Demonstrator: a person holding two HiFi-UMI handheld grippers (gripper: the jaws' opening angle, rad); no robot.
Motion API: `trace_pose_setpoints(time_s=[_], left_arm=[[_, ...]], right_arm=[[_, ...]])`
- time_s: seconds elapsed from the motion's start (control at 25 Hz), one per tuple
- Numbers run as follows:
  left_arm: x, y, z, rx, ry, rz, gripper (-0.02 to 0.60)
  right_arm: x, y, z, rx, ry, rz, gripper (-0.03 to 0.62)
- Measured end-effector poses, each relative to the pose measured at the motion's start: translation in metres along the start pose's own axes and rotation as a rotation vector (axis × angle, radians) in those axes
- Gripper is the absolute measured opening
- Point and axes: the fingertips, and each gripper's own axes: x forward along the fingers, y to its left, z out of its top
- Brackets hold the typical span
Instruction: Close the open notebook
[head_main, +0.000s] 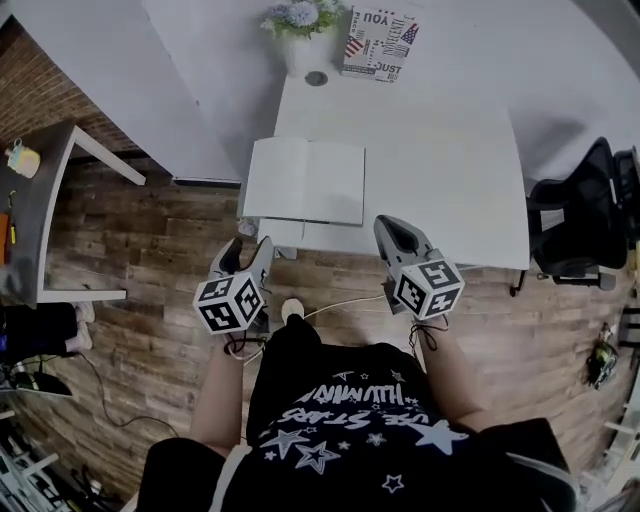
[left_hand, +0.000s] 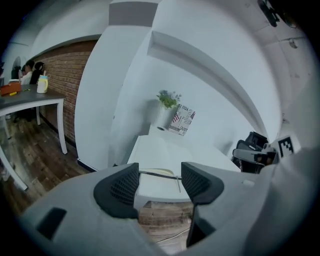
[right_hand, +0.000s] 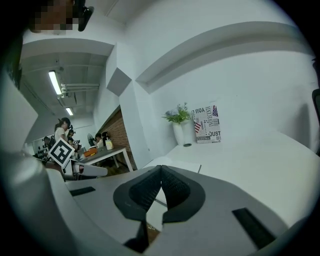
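Observation:
An open notebook (head_main: 305, 180) with blank white pages lies flat near the front left corner of the white table (head_main: 440, 160). In the left gripper view the notebook (left_hand: 160, 172) shows between the jaws, well ahead of them. My left gripper (head_main: 252, 252) hangs open below the table's front edge, holding nothing. My right gripper (head_main: 392, 232) is shut and empty, just in front of the table edge, right of the notebook. In the right gripper view the notebook (right_hand: 177, 162) lies beyond the closed jaws (right_hand: 161, 172).
A white vase with flowers (head_main: 300, 30) and a printed sign (head_main: 378, 42) stand at the table's far edge. A black chair (head_main: 580, 215) is at the right. A grey side table (head_main: 45, 215) stands left. A cable (head_main: 340, 305) lies on the wooden floor.

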Motion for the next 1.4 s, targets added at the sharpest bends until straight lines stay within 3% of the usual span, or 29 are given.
trace_pose_setpoints(time_s=[0.24, 0.52, 0.88, 1.08, 1.16, 1.32, 1.4], left_arm=[[0.039, 0.038, 0.002, -0.038, 0.077, -0.041, 0.279], [0.08, 0.082, -0.008, -0.191, 0.173, -0.081, 0.279], [0.111, 0.098, -0.031, -0.266, 0.283, -0.196, 0.291], [0.118, 0.093, -0.036, -0.366, 0.315, -0.29, 0.299], [0.118, 0.088, -0.037, -0.372, 0.329, -0.329, 0.295], [0.116, 0.085, -0.032, -0.351, 0.317, -0.346, 0.239], [0.112, 0.088, -0.025, -0.34, 0.286, -0.325, 0.14]], right_arm=[[0.035, 0.007, -0.003, 0.01, 0.028, -0.045, 0.002], [0.064, 0.01, -0.012, 0.026, 0.066, -0.101, 0.002], [0.081, 0.009, -0.027, 0.043, 0.103, -0.155, 0.002], [0.089, 0.01, -0.027, 0.044, 0.109, -0.161, 0.002], [0.091, 0.01, -0.027, 0.042, 0.109, -0.162, 0.002], [0.092, 0.011, -0.023, 0.039, 0.102, -0.164, 0.002], [0.091, 0.011, -0.022, 0.039, 0.095, -0.166, 0.002]])
